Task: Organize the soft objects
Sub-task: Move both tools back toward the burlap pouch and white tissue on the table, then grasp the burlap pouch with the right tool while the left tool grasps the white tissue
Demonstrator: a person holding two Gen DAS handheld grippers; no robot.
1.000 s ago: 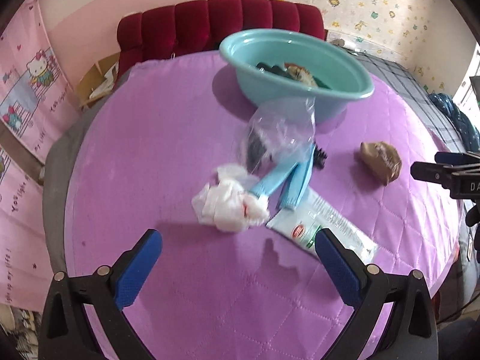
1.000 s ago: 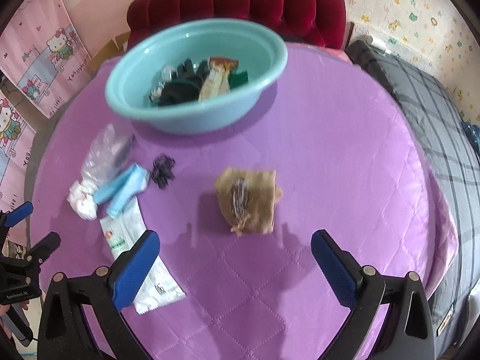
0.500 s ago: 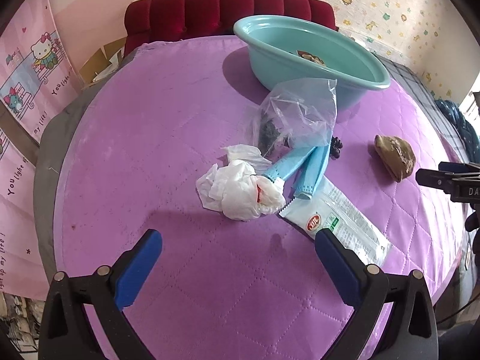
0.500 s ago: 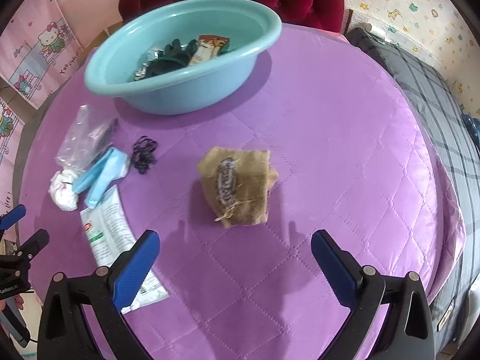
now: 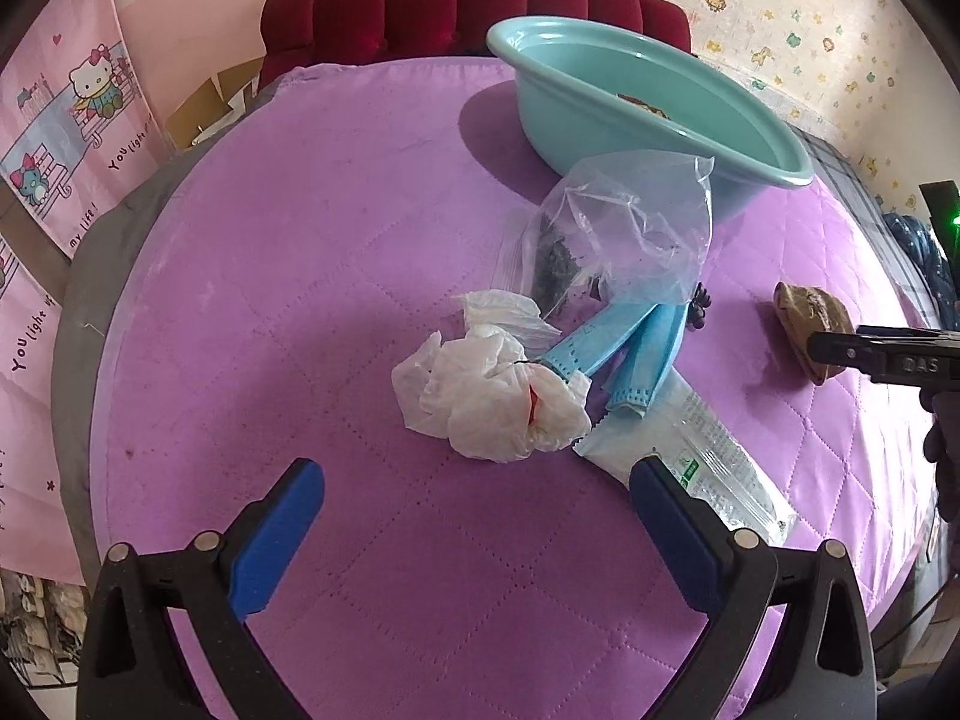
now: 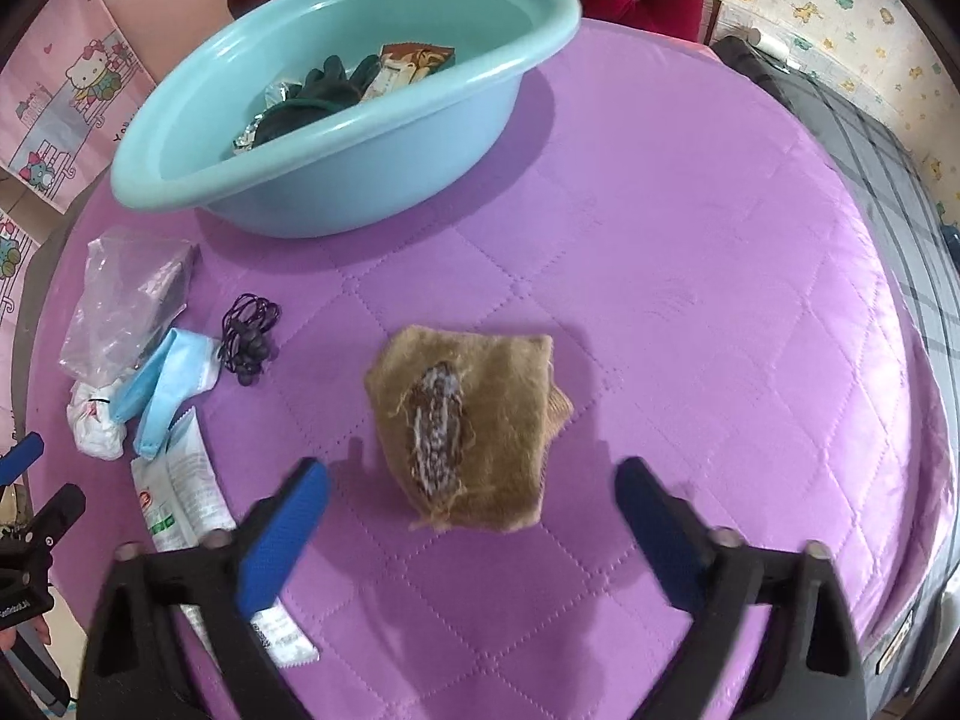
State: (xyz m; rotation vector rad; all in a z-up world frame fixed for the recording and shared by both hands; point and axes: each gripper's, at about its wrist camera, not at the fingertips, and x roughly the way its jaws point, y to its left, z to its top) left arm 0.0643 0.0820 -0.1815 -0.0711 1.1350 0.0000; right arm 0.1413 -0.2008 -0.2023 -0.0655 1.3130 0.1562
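A teal basin (image 6: 336,120) with dark gloves and packets inside stands at the back of the purple quilted table; it also shows in the left wrist view (image 5: 648,114). My left gripper (image 5: 474,480) is open, just short of a crumpled white plastic bag (image 5: 486,402). Beside the bag lie a blue face mask (image 5: 630,348), a clear bag with dark contents (image 5: 606,240) and a white wipes packet (image 5: 702,468). My right gripper (image 6: 471,480) is open, its fingers either side of a folded brown woolly cloth (image 6: 468,414), which also shows in the left wrist view (image 5: 810,318).
A black hair tie bundle (image 6: 249,333) lies between the mask and the brown cloth. A red tufted headboard (image 5: 474,6) stands behind the table. A grey checked bed (image 6: 888,180) is to the right. Pink cartoon hangings (image 5: 54,138) are on the left.
Both grippers have moved forward and lower. The white bag now sits close before my left gripper, and the brown cloth has come between my right gripper's fingers. Both stayed open.
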